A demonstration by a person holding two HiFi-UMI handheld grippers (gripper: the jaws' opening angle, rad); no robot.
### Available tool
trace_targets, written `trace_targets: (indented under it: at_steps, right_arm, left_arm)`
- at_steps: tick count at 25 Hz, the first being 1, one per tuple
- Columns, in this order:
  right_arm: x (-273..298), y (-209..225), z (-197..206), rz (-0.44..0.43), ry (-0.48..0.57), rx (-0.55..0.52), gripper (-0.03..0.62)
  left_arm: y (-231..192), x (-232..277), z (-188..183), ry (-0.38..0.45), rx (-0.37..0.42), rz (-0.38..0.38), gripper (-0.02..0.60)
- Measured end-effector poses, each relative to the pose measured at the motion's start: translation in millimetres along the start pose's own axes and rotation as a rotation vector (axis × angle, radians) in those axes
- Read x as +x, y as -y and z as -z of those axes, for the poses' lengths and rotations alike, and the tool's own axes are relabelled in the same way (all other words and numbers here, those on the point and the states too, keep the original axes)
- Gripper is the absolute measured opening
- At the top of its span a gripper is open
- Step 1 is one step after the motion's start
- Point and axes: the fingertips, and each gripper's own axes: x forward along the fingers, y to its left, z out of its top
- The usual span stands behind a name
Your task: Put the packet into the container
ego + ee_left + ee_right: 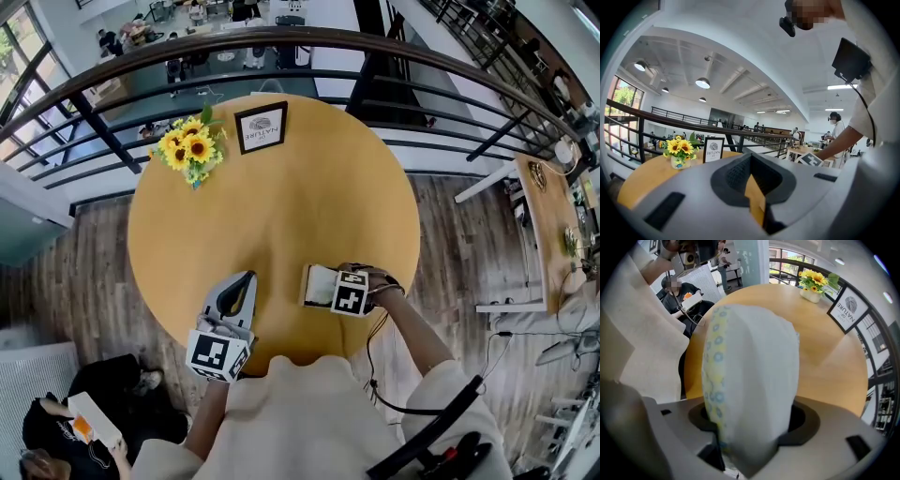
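Right gripper (330,289) clamped on white packet (750,380), pointing down over round wooden table (281,206), left gripper (244,284) jaws together, empty, near table's front edge.

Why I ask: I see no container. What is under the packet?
Only the table shows around the packet, gripped by the right gripper; directly beneath is hidden.

Packet (317,283) partly behind right gripper (348,293)

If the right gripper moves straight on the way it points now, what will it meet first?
The table top, probably. The right gripper points down at it and holds the white packet, whose far end would touch first; the remaining gap is unclear.
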Motion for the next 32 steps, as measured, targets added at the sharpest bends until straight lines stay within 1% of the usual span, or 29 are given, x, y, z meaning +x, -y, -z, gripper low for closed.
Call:
trace_targets:
  at_steps: [3,10,15,19,21,23,25,26,27,29,30,32]
  right_arm:
    - [-6.1,0.2,0.9,-0.012,-0.002,-0.004,0.334]
    - [-15.4,-0.4,-5.3,-0.013,0.056,0.011,0.388]
    - [-16.4,0.0,-2.2,-0.006,0.082,0.035,0.388]
    - [-21.6,1.9,-5.9,0.023,0.106,0.03,0.388]
    - [-28.8,0.5,-8.1,0.029,0.135,0.032,0.387]
    - [-42.3,-2.6,-13.7,0.042,0.187,0.031,0.384]
    - [-57.7,-1.8,-22.2,0.079,0.249,0.034,0.363]
    - [-65.5,1.5,-27.6,0.111,0.286,0.046,0.344]
    - [-73.6,6.2,-33.2,0.151,0.33,0.067,0.305]
    - [-89.8,17.4,-42.8,0.247,0.431,0.126,0.248]
    - [-96.9,23.2,-45.7,0.301,0.481,0.158,0.207]
    - [-104.5,32.2,-46.0,0.396,0.555,0.222,0.155]
  left_arm:
    - [-0.8,-1.7,-0.9,-0.001,0.003,-0.003,0.005]
    - [-2.0,-2.8,0.9,0.002,0.006,-0.004,0.005]
    - [3.8,-2.0,3.0,-0.002,0.006,0.009,0.005]
    - [2.2,-1.8,3.4,-0.007,0.003,0.015,0.005]
    - [2.5,-0.7,3.0,-0.005,0.005,0.019,0.005]
    - [3.6,0.7,2.4,-0.004,0.007,0.023,0.006]
    - [4.4,2.0,2.1,-0.003,0.006,0.026,0.005]
    - [5.2,2.9,2.2,-0.003,0.007,0.029,0.005]
    - [6.8,3.7,2.6,-0.004,0.008,0.033,0.005]
    - [11.8,5.5,3.5,-0.005,0.009,0.043,0.005]
    - [14.2,6.7,4.0,-0.006,0.01,0.048,0.005]
    - [17.2,9.2,5.4,-0.01,0.011,0.055,0.005]
